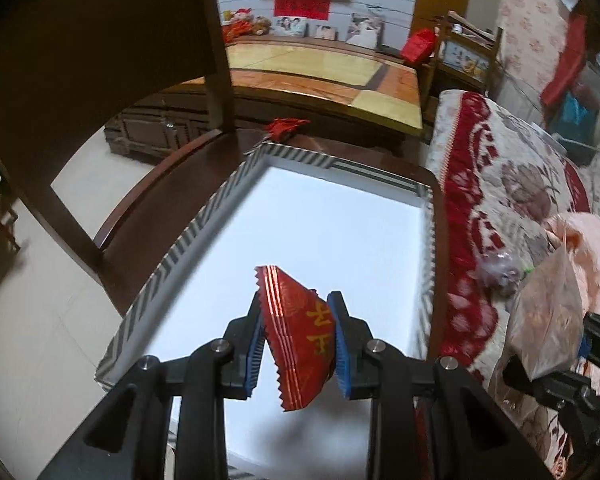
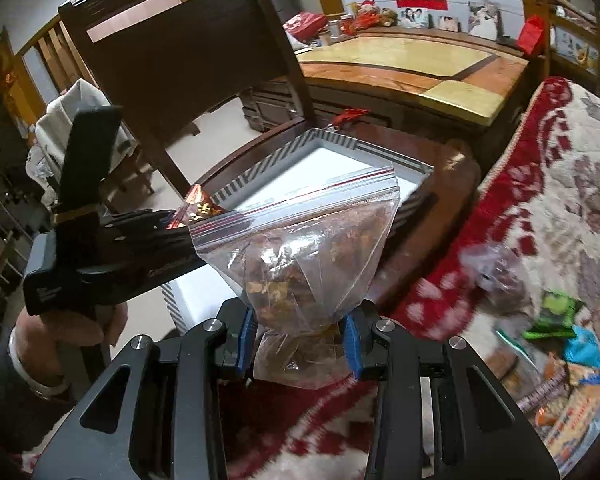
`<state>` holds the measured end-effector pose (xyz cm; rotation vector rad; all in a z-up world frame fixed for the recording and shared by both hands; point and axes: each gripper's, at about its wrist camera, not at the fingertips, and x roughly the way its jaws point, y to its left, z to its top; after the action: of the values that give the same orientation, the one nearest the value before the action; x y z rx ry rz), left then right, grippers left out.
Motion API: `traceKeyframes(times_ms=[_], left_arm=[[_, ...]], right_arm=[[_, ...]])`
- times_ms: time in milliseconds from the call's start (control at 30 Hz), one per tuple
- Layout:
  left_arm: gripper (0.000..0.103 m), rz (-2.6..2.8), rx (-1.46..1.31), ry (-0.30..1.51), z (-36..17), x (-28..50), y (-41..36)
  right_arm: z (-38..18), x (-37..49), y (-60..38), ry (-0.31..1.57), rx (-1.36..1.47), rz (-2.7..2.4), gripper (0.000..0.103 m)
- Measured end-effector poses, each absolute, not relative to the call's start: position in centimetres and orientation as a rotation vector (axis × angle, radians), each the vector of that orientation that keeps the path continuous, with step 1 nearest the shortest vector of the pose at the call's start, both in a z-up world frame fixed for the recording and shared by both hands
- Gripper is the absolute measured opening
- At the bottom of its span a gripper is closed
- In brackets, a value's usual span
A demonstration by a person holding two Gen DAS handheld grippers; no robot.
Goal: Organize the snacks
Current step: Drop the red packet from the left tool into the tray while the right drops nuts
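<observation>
My left gripper is shut on a red foil snack packet with gold characters and holds it above a white box with a striped grey rim that sits on a dark wooden chair seat. My right gripper is shut on a clear zip bag of brown dried snacks, held upright near the box's front right edge. The left gripper with its red packet shows at the left of the right wrist view. The zip bag shows at the right of the left wrist view.
A red-and-cream patterned blanket lies to the right with several loose snack packets on it. The chair's backrest rises at the left. A wooden cabinet stands behind.
</observation>
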<state>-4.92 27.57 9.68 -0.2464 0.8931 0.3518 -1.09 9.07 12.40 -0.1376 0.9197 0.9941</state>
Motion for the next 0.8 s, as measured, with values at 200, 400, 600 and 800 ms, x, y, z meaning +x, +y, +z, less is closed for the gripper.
traceKeyframes(times_ms=[200,400,600,800], left_arm=[[0.032,0.374,-0.273,0.918,8.6,-4.1,29.3],[0.032,0.389,-0.289,0.958,7.1,-3.0,30.6],[0.032,0.414,-0.315,0.987,5.7,-2.3,31.7],[0.032,0.447,-0.324,1.014,4.6,-2.2,32.5]], right_arm=[[11.8,-0.2,11.8,0.949,-0.116,1.029,0.035],[10.4,1.3,14.1,1.002,-0.083,1.048,0.035],[8.7,2.7,16.2,1.044,-0.071,1.046,0.035],[7.3,3.8,17.8,1.092,-0.085,1.037,0.035]])
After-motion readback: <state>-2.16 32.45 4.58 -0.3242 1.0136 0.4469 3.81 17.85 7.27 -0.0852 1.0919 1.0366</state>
